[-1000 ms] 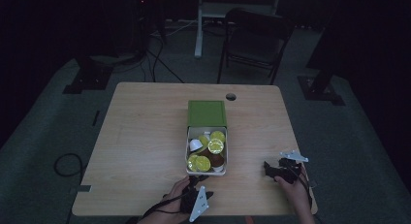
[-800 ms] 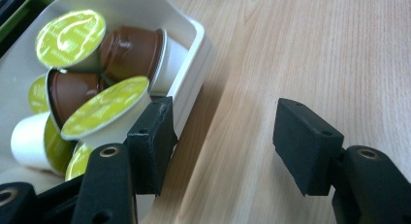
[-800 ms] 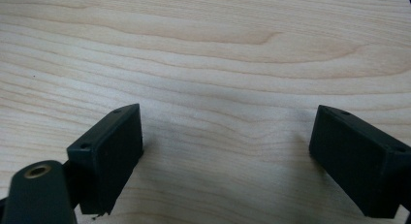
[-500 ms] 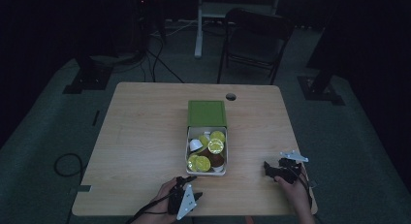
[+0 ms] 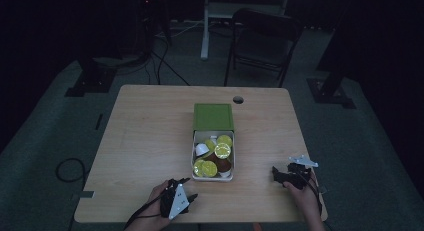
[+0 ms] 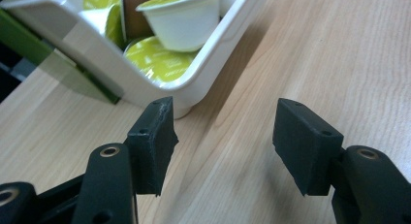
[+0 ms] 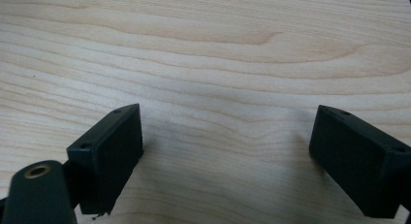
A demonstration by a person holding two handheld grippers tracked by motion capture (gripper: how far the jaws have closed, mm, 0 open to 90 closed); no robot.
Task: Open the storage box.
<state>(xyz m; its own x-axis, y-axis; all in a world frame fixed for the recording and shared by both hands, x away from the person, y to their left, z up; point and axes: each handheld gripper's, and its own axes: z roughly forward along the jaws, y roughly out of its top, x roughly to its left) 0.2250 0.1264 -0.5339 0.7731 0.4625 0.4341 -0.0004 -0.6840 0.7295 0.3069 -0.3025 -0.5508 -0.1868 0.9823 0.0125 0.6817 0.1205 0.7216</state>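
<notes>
A white box [image 5: 194, 158] with its green lid [image 5: 213, 116] folded back sits at the middle of the wooden table [image 5: 145, 136]. It holds several coffee pods [image 5: 222, 150], most with yellow-green tops, one white, one brown. My left gripper [image 5: 189, 197] lies near the front edge, left of the box, jaws open and empty. In the left gripper view my gripper [image 6: 223, 122] faces the box's corner [image 6: 160, 88], where a white pod [image 6: 181, 15] and a green-topped pod [image 6: 160, 64] show. My right gripper [image 5: 276, 174] rests right of the box, open over bare wood [image 7: 228, 132].
A round cable hole [image 5: 238, 99] sits behind the lid near the table's far edge. A dark folding chair [image 5: 260, 36] stands beyond the table. A cable loop [image 5: 65, 168] lies on the floor at the left.
My left gripper has slid to the left along the front edge, away from the box's front. The right gripper and the box have stayed put.
</notes>
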